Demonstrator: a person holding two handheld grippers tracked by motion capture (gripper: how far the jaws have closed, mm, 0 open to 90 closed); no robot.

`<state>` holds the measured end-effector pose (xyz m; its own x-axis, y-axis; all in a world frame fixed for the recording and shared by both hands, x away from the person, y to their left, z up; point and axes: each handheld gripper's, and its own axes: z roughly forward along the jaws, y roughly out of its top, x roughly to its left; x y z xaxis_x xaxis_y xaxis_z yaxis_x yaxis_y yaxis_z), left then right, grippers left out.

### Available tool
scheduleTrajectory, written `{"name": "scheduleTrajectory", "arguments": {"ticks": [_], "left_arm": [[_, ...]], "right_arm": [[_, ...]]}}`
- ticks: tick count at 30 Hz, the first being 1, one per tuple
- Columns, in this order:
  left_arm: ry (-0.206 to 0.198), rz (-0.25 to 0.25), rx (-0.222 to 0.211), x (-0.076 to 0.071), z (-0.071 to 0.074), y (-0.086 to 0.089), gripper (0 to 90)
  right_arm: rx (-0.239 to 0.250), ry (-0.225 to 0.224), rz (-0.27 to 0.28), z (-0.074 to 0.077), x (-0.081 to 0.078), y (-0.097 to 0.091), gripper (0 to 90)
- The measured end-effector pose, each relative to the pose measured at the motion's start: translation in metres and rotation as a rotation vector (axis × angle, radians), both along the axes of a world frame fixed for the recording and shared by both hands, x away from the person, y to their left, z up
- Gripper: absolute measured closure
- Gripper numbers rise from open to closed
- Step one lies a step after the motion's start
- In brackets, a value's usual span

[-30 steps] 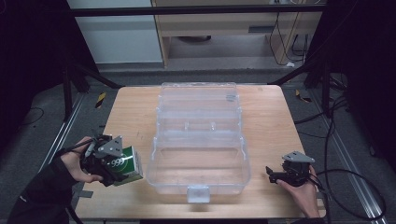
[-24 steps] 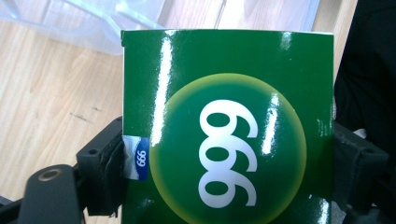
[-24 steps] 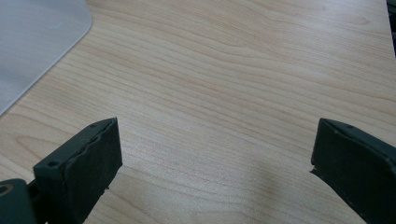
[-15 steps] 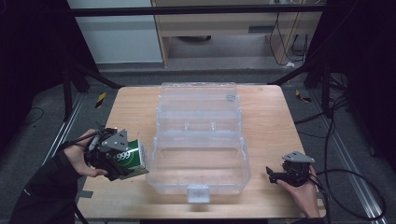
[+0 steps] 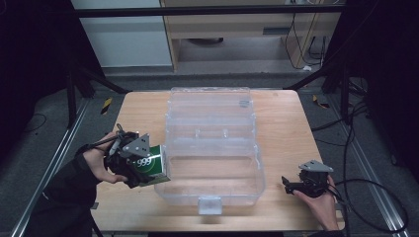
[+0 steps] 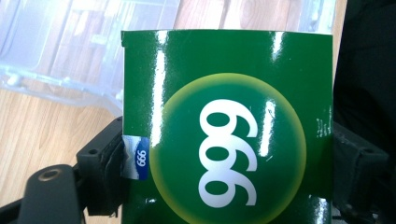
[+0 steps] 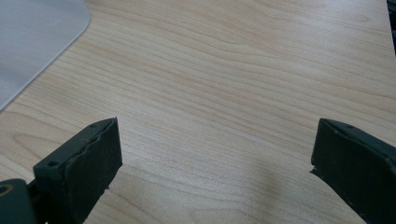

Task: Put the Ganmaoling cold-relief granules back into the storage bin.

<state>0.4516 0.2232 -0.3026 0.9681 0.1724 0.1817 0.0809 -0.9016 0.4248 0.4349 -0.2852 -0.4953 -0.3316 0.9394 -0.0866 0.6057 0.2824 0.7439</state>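
A green box [image 5: 149, 165] marked "999" in a yellow-green disc [image 6: 227, 140] is clamped between the jaws of my left gripper [image 5: 129, 168], which is shut on it. I hold it above the table's left side, right at the left wall of the clear plastic case [image 5: 212, 163]. The case stands open in the middle of the table, its lid [image 5: 210, 106] laid back toward the far side. My right gripper [image 5: 289, 185] rests near the front right edge, to the right of the case, jaws open over bare wood [image 7: 219, 102].
The wooden table [image 5: 284, 123] has bare room along its left and right sides. A corner of the clear case [image 7: 32, 42] lies to the left ahead of the right gripper. Dark floor, metal frame rails and cables [image 5: 356, 128] surround the table.
My left gripper has carried the green box up and to the right, from beside the case's front left corner to its left wall. The right gripper has stayed put.
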Motion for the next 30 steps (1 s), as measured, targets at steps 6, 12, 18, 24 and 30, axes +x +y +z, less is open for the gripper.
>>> {"name": "scheduleTrajectory", "arguments": {"ticks": [6, 12, 18, 24, 30], "left_arm": [[0.003, -0.020, 0.006, 0.004, -0.002, -0.012, 15.1], [0.011, -0.043, 0.014, 0.008, -0.004, -0.026, 15.1], [0.013, -0.061, 0.021, 0.013, -0.008, -0.037, 15.1], [0.021, -0.076, 0.016, 0.016, -0.015, -0.045, 15.1], [0.027, -0.088, 0.028, 0.018, -0.023, -0.050, 15.1]], "right_arm": [[0.000, -0.001, 0.001, 0.000, 0.000, 0.000, 2.3], [-0.002, 0.000, 0.002, 0.000, 0.000, 0.000, 2.3], [0.000, 0.003, 0.002, -0.001, 0.000, 0.000, 2.3], [-0.001, 0.006, 0.003, -0.001, 0.000, 0.000, 2.2], [-0.006, 0.007, 0.008, -0.001, 0.000, 0.000, 2.3]]}}
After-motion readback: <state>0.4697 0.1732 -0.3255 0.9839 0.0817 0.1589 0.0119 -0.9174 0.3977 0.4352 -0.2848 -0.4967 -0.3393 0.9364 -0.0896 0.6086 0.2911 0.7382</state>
